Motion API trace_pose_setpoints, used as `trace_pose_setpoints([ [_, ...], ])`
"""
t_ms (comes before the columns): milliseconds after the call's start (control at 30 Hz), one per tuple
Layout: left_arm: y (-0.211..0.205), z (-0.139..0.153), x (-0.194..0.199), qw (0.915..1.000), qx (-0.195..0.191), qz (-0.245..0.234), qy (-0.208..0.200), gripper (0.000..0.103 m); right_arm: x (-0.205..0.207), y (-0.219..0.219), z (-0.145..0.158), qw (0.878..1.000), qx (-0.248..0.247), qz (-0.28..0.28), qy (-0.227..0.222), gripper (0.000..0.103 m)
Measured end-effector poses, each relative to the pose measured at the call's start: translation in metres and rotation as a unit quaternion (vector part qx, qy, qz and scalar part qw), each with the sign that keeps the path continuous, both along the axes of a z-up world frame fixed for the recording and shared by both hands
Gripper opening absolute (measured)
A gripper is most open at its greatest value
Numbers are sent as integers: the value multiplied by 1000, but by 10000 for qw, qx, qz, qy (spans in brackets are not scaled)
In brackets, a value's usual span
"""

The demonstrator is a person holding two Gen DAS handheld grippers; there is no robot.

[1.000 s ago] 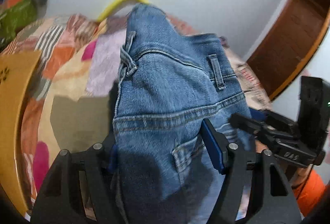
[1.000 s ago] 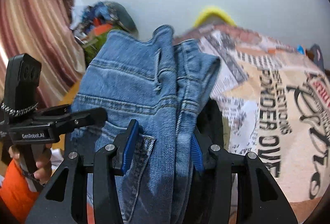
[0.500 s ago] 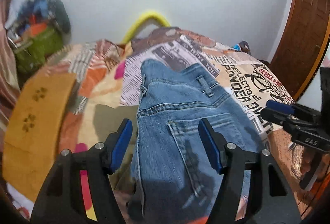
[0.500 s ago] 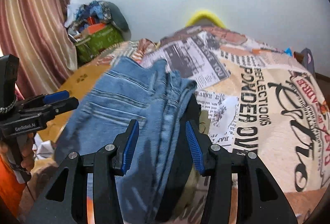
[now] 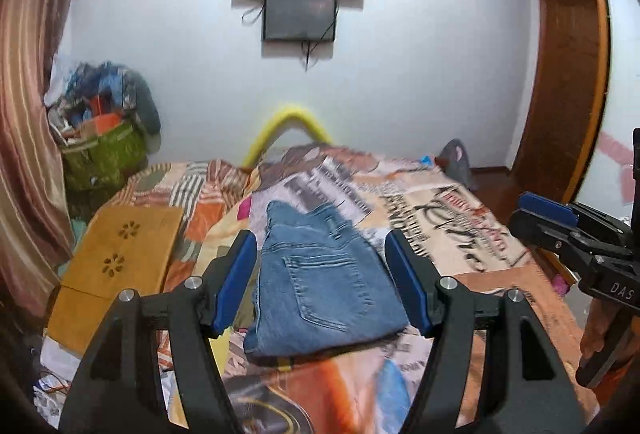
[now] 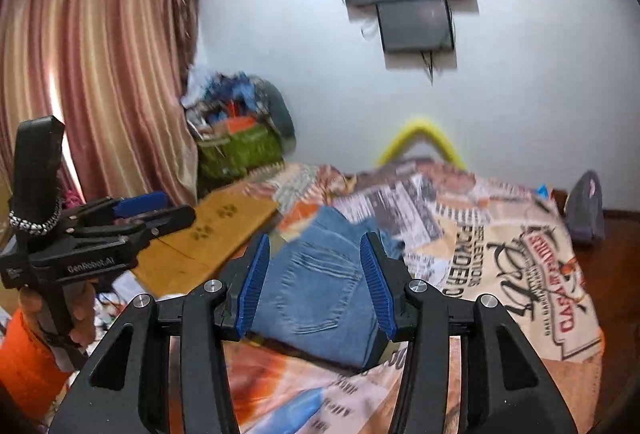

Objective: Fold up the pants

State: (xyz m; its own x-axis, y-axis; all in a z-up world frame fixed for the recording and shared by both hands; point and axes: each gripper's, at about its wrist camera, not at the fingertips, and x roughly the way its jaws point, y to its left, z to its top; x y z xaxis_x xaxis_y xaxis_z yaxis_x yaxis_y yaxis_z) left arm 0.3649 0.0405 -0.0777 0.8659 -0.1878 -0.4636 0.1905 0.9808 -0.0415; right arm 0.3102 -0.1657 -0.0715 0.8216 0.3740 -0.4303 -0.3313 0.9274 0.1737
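- On the near half of the bed [image 5: 472, 234], over a newspaper-print bedspread [image 6: 500, 254]: folded blue jeans [image 5: 320, 282], back pocket up, waistband end toward the far wall, apart from both tools.
- Above and nearer than the bundle: left gripper [image 5: 322, 282], spread wide, holding nothing, blue pads [image 5: 236, 282] framing the denim without touching.
- Off to the right: right gripper [image 6: 316, 286], likewise wide and empty; seen from the left wrist camera as a black tool at the right edge [image 5: 568, 234].
- Judged nearly complete: fold looks compact, near edge [image 6: 320, 350] thick with several layers.
- Risk one: springing open. Stiff denim, stacked layers, soft bedding beneath; possible slow unrolling of the top flap with nothing pressing down.
- Risk two: snagging on any return for a smoothing pass. Open pads dragging across the pocket seam or a belt loop, pulling the top layer askew.
- Risk three: uneven far end. Waistband corner [image 5: 280, 210] rising slightly, rumpled; a careless tug there likely to shift the whole stack toward the wooden board [image 5: 120, 254] at left.
- Risk four: sliding toward the near mattress edge, given the short gap between bundle and edge and the slippery look of the printed cover.
- Safest guess: straight retreat, or a flat, gentle press only.
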Motion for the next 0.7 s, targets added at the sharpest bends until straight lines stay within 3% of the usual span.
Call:
trace_pose_setpoints([
  [200,-12,40,-87,9982,30,-134,-576,66,-81,0,47,9979,297,-61,-565,44],
  [467,-11,62,-180,9938,-185,64,-1091,71,-152,-1,66,9948,260,-179,-966,45],
  [600,-13,65,-215,9904,-145,184,-1359,80,-169,1,66,9939,329,-162,-1039,51],
  [700,-14,65,-227,9894,-203,200,-1421,86,-179,5,65,9932,276,-166,-1119,63],
])
